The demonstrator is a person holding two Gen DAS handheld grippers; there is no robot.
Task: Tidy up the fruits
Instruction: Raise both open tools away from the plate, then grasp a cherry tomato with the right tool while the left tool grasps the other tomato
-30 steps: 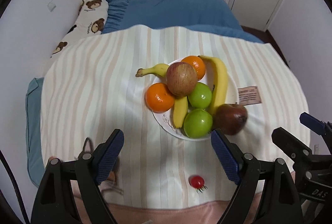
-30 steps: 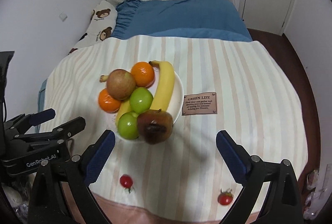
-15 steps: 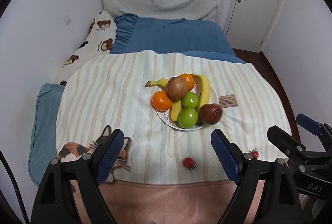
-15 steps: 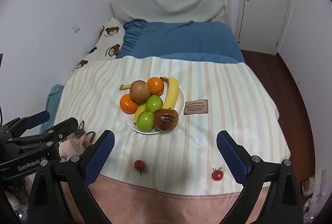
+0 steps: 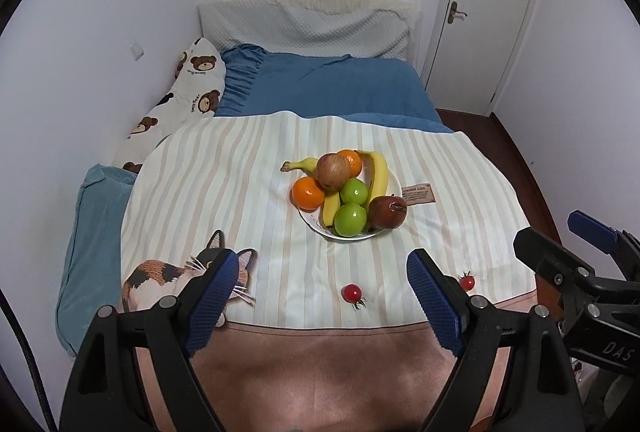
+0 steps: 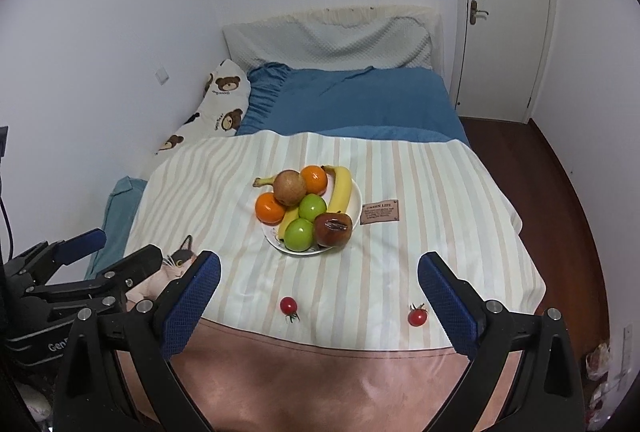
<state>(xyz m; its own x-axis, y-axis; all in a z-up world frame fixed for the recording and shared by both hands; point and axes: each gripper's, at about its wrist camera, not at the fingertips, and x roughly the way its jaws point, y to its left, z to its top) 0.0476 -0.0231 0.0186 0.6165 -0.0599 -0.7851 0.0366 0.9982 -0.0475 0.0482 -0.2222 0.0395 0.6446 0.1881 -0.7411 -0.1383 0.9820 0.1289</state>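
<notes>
Right wrist view gives me the round white plate [image 6: 357,200] heaped with bananas, oranges and apples mid-blanket, two small red cherry tomatoes [image 6: 288,305] near the striped cream blanket's [image 6: 440,191] front edge. My left gripper [image 5: 320,282] and right gripper [image 6: 319,282] hang released, grasping nothing.

Plate [image 5: 394,187] mostly hidden under fruit, label [image 6: 379,211] small print unreadable, cat print [image 5: 160,278] partly behind left tongs [image 5: 322,282].
</notes>
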